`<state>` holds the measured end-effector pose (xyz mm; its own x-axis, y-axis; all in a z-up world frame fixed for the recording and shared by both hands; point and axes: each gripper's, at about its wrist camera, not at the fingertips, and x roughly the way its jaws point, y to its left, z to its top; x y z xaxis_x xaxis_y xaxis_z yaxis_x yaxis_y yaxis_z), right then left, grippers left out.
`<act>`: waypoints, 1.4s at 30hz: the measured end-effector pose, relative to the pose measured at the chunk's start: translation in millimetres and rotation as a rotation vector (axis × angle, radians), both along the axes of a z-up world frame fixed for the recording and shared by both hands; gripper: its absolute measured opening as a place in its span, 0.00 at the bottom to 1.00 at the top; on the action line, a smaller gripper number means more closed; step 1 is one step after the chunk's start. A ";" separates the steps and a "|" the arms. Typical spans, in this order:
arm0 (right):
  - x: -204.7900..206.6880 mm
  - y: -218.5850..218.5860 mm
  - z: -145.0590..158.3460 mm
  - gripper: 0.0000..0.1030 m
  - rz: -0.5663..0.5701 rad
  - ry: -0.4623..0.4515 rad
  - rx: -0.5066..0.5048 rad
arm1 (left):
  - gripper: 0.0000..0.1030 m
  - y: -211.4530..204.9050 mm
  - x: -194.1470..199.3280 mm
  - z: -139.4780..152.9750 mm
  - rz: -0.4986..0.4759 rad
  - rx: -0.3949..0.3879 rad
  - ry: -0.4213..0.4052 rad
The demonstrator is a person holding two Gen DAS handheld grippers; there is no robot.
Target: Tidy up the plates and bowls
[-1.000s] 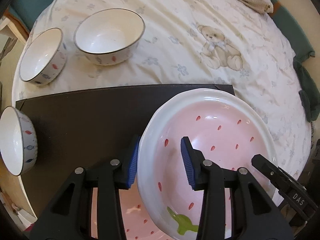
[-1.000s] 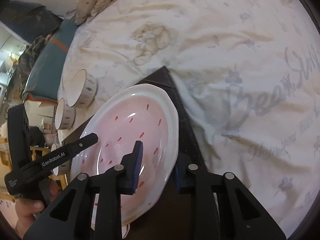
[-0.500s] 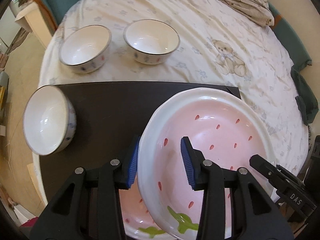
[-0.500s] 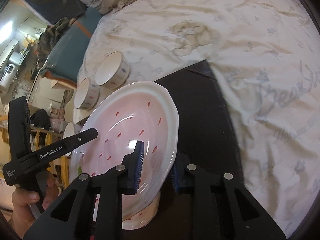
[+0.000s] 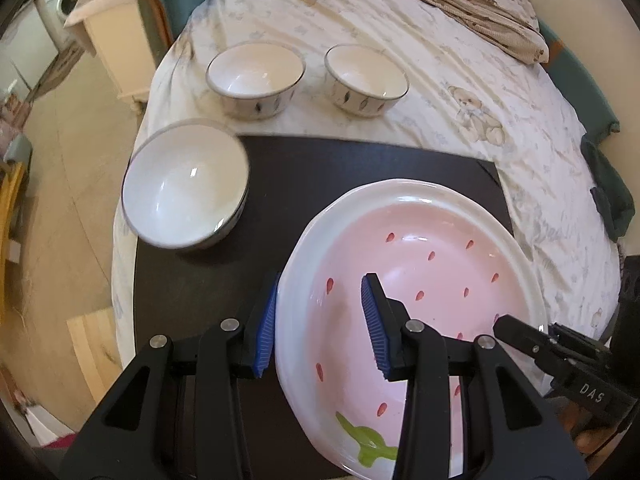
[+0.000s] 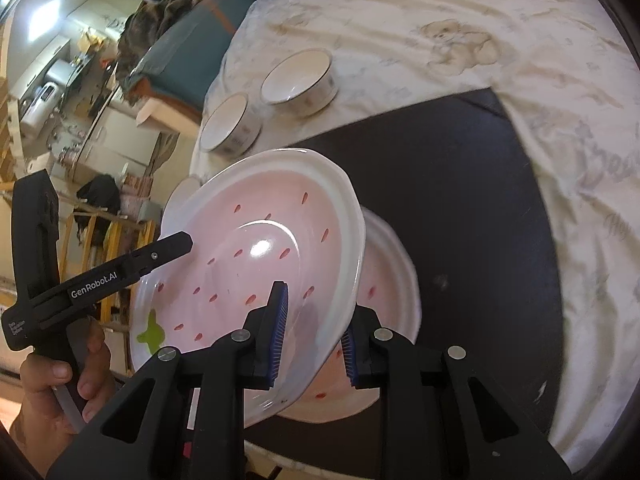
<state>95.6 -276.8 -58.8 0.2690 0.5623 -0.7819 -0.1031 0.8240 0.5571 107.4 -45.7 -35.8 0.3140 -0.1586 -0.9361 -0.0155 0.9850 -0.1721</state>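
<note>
Between both pairs of jaws, clamped on opposite rims, pink plate (image 5: 432, 280) hangs above second plate (image 6: 388, 276); next, separate or restack squarely.

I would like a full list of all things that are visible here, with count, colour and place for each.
Strawberry plate: 1, pink and white, lifted, gripped on opposite rims by both grippers.
Second plate: 1, pink and white, on the mat under the lifted one.
Bowls: 3, white; one at the mat's left edge, two on the bedsheet behind.
Mat: 1, dark brown, on the bed.
Bedsheet: 1, cream with bear print.
Left gripper: black, blue pads.
Right gripper: black, blue pads.
</note>
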 end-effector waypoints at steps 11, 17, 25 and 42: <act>-21.5 7.1 -25.1 0.26 0.005 0.060 -0.053 | 0.35 -15.8 -10.4 -38.1 -0.059 0.004 0.052; -25.7 -5.5 -30.4 0.26 -0.040 0.076 -0.066 | 0.35 -28.1 -12.6 -50.1 -0.090 0.021 0.063; -26.2 -10.4 -38.1 0.26 -0.045 0.104 -0.064 | 0.35 -37.6 -15.8 -51.0 -0.140 0.081 0.036; -23.5 -2.9 -51.7 0.29 -0.050 0.157 -0.080 | 0.45 -60.9 -23.2 -59.9 -0.245 0.275 -0.032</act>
